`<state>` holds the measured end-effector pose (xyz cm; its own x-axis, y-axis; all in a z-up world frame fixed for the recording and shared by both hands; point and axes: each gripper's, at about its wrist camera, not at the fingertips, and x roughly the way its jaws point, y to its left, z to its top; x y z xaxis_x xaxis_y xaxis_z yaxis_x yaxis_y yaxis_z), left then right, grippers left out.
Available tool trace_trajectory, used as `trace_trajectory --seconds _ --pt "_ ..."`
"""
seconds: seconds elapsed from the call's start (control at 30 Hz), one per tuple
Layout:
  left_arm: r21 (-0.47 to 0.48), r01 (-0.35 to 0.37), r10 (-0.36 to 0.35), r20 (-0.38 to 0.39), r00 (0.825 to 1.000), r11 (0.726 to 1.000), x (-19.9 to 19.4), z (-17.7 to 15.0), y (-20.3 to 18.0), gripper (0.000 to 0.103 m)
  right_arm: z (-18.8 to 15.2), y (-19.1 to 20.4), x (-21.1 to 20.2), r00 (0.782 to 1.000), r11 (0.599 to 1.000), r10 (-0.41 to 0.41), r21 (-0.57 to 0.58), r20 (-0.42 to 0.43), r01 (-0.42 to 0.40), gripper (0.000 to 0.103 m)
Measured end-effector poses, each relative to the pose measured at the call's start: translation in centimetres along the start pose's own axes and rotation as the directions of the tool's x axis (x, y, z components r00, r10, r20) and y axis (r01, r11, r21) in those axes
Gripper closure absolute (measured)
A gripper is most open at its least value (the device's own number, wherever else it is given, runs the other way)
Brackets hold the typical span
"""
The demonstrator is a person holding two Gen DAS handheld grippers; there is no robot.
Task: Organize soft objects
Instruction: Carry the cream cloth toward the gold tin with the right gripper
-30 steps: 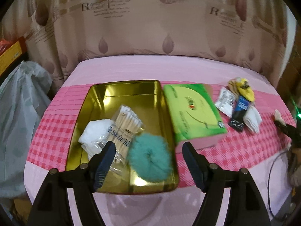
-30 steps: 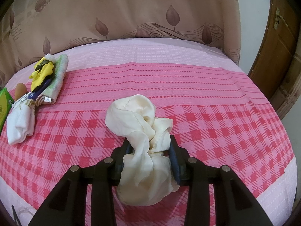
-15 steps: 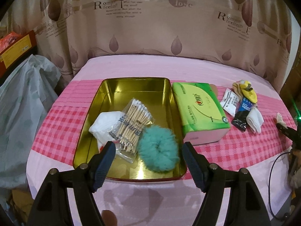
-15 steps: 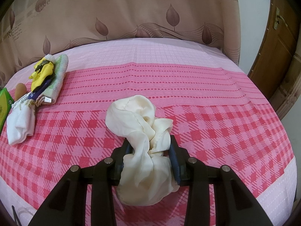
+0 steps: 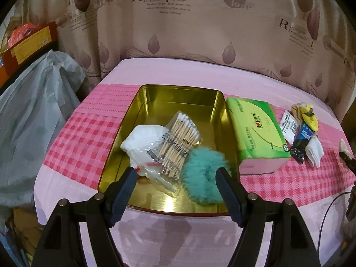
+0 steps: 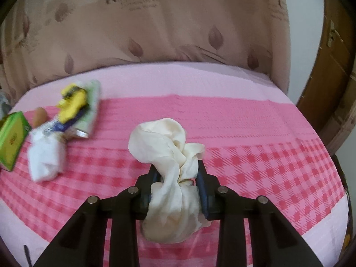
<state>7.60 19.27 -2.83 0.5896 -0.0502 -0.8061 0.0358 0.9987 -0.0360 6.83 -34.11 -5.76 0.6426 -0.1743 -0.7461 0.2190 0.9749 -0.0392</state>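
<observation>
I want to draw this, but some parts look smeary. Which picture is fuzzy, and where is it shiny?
Right wrist view: fuzzy with motion blur, worst on the yellow toy and white sock; the cream cloth stays sharper. Left wrist view: sharp, with glare on the gold tin floor; edges bend.

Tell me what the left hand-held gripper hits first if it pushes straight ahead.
Probably the cotton swab packet in the gold tin, centred between the left hand-held gripper's open fingers; depth is uncertain.

Soft indoor light, fairly dim; glare on the gold tin (image 5: 155, 102); left view sharp; right view motion-blurred, worst at the left; fisheye bending and dark corners in both.
</observation>
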Motion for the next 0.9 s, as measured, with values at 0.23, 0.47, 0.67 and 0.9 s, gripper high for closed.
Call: trace_trajectory --seconds 0.23,0.47,0.67,0.9 --pt "-0.039 -0.04 0.039 -0.007 0.999 0.998 0.3 0.1 1.0 0.028 2.3 6.7 -2.7 0.987 0.985 0.153 -0.084 0.045 -0.149 0.074" --pt "-0.078 -0.062 0.061 -0.011 0.998 0.995 0.4 0.2 2.0 0.028 3.6 16.8 -5.5 0.942 0.921 0.335 -0.221 0.031 -0.321 0.074" --pt "-0.106 -0.086 0.084 -0.021 0.996 0.991 0.6 0.1 2.8 0.028 3.5 25.0 -6.4 0.896 0.852 0.443 -0.301 -0.023 -0.429 0.074" --pt "-0.15 -0.108 0.104 -0.033 0.994 0.983 0.7 0.0 4.0 0.028 3.4 31.5 -6.6 0.862 0.793 0.501 -0.361 -0.07 -0.49 0.074"
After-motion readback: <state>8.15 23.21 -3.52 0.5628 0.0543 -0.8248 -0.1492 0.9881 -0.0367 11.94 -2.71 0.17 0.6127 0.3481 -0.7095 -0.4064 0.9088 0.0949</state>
